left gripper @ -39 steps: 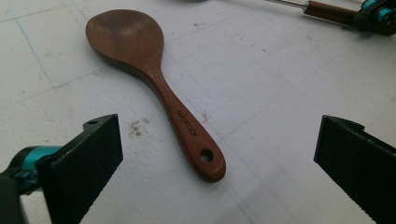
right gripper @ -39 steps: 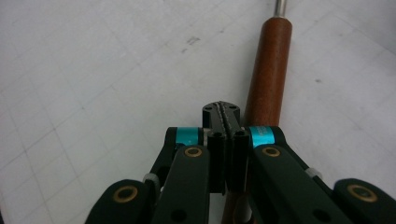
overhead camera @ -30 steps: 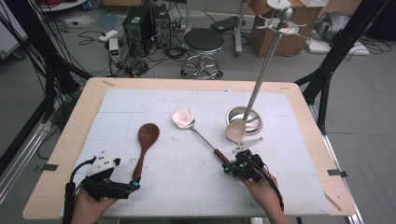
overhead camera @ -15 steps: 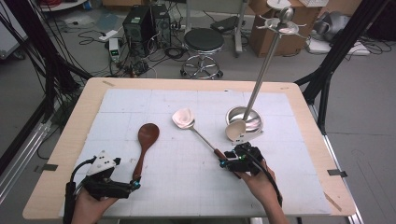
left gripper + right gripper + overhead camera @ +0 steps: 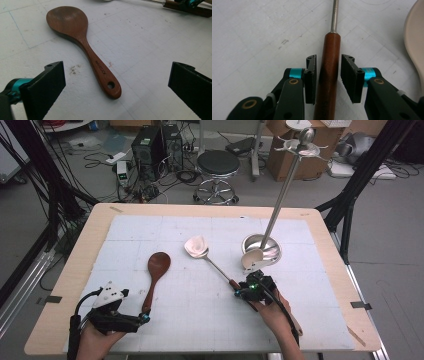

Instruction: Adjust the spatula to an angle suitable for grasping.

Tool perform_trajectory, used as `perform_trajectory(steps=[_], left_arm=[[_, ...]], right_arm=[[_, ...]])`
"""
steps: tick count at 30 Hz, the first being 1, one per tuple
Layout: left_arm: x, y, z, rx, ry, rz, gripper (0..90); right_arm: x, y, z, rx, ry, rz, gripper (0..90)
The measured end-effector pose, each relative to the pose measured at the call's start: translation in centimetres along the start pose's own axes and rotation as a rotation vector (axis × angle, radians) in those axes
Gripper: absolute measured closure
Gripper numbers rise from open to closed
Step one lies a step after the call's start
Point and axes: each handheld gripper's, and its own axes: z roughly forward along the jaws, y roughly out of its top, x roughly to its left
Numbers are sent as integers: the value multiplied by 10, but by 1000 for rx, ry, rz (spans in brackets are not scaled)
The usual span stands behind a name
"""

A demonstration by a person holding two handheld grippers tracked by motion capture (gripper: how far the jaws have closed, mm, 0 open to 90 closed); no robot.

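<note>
Your right gripper (image 5: 328, 75) brackets the ladle (image 5: 210, 260)'s red-brown wooden handle, jaws just closing but not yet pressing; its pale bowl lies mid-tabletop. Since a second ago, that hand has edged forward. Your left gripper (image 5: 116, 82) gapes before the wooden spoon (image 5: 82, 45).

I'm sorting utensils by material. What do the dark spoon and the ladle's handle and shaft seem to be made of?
The spoon looks like dark wood with a smooth, satin finish: faint grain, reddish-brown tone, a stamped mark. The ladle's handle also looks like polished reddish wood with visible grain. Its shaft seems to be bare, shiny metal, probably steel.
</note>
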Motion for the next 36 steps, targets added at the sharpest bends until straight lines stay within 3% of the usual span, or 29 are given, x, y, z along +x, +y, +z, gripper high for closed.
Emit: perform_trajectory(steps=[12, 20, 36], left_arm=[[0, 0, 1, 3, -2, 3, 17], [0, 0, 1, -3, 4, 0, 17], [-1, 0, 1, -2, 4, 5, 17]], right_arm=[[0, 0, 4, 2, 7, 2, 700], [0, -1, 1, 8, -15, -7, 718], [12, -18, -18, -16, 38, -39, 732]])
